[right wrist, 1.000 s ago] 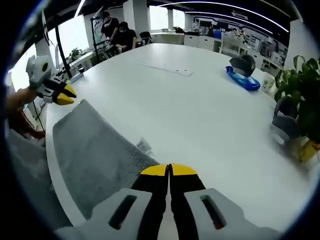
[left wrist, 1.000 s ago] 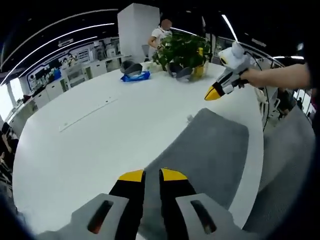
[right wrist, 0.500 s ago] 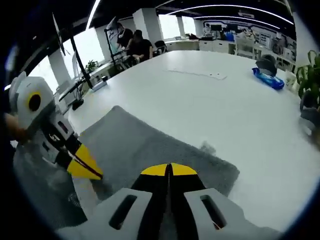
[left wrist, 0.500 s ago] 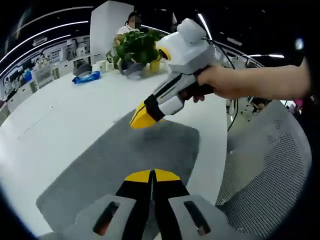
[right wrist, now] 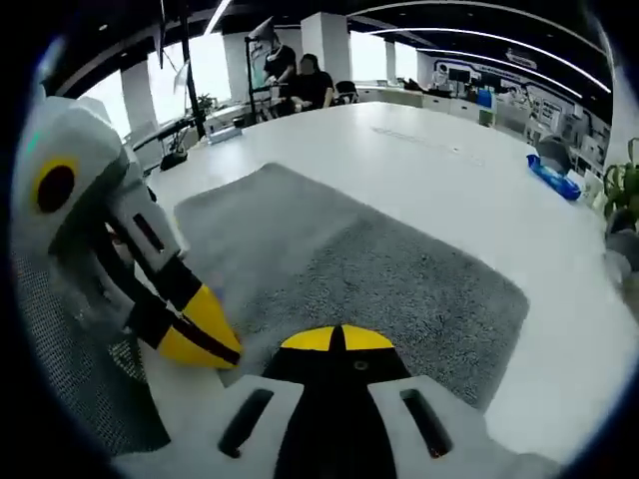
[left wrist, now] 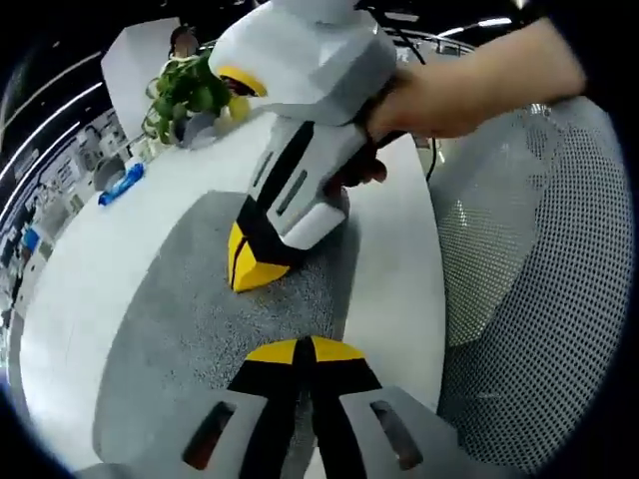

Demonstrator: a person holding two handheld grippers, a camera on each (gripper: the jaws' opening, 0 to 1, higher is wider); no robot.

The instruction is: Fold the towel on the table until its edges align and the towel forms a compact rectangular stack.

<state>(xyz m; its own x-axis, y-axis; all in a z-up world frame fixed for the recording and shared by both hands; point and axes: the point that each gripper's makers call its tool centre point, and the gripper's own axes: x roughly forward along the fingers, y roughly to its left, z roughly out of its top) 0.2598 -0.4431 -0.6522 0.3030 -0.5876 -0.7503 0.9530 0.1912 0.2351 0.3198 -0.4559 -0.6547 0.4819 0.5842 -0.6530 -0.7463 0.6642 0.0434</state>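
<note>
White round table in an open-plan office carries a flat grey towel. Left gripper and right gripper, both clenched with nothing between, hover at its near edge.

Towel flat on tabletop

The grey terry towel lies on the white round tabletop near its edge; both claws meet above it.

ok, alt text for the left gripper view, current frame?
The right gripper, held in a person's hand, points its closed yellow tips down at a grey towel lying flat on a white table. The left gripper, jaws closed, sits at the towel's near edge, and a potted plant stands far back.
</note>
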